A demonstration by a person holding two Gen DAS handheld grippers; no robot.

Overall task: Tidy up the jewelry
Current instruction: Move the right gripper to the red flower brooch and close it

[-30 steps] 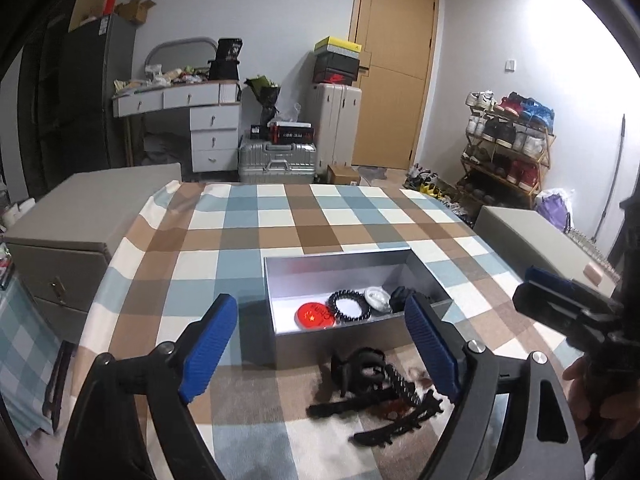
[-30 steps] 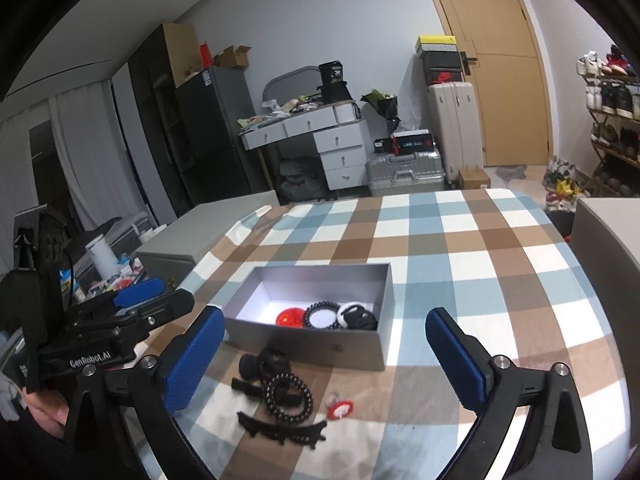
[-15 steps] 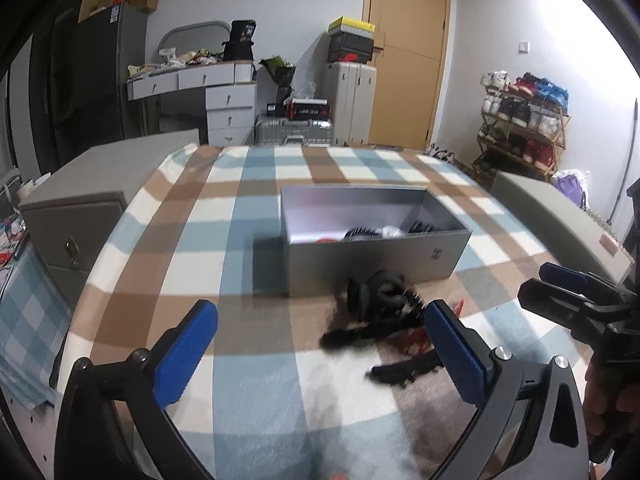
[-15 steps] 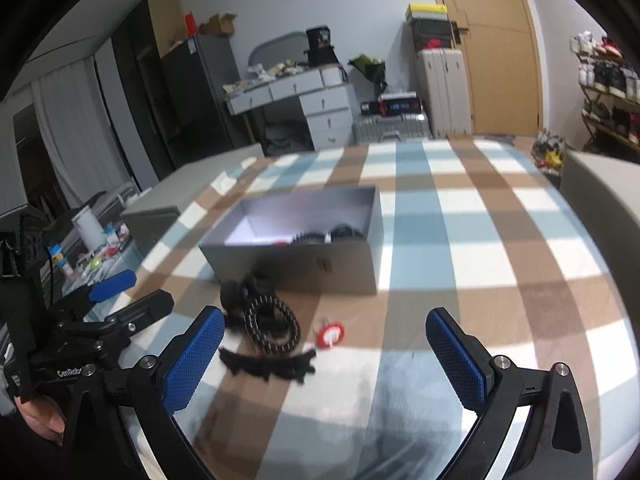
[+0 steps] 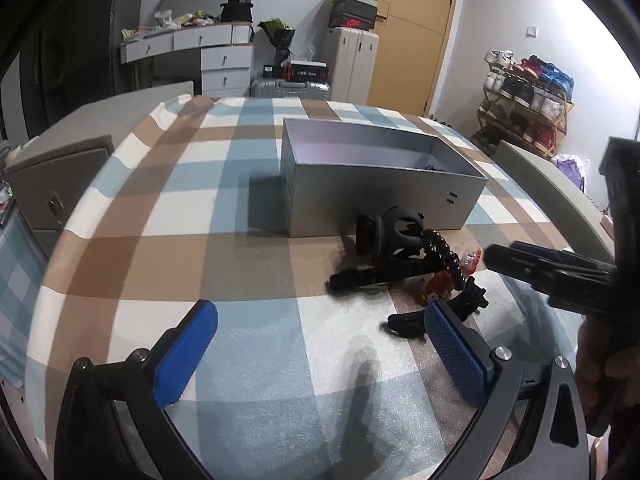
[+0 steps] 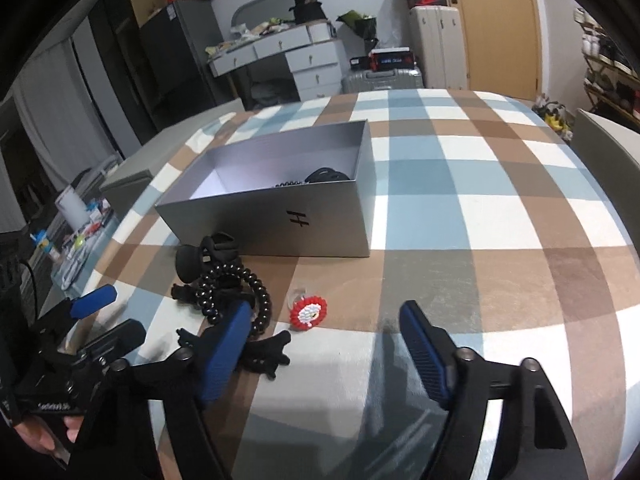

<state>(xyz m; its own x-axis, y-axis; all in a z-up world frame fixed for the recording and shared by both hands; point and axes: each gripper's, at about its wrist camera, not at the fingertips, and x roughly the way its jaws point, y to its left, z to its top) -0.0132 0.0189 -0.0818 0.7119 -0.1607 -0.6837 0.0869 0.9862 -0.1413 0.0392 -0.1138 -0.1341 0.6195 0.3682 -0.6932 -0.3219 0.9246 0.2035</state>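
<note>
Grey box [image 6: 280, 216] wall hides most contents; left gripper [image 5: 316, 344] fingers spread empty, right gripper [image 6: 324, 344] fingers closing, nothing between.

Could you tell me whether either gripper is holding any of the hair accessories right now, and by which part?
Nothing is held: the left gripper stands open over bare cloth, and the right gripper's closing jaws are empty.

An open grey rectangular cardboard box [image 6: 280, 216] sits on the checked cloth, dark beaded pieces showing inside. Just before its front wall lie a black claw hair clip [image 5: 394, 236], a black spiral hair tie [image 6: 240, 292], a flat black toothed clip [image 6: 260, 354] and a red-and-white beaded ring [image 6: 308, 312]
</note>
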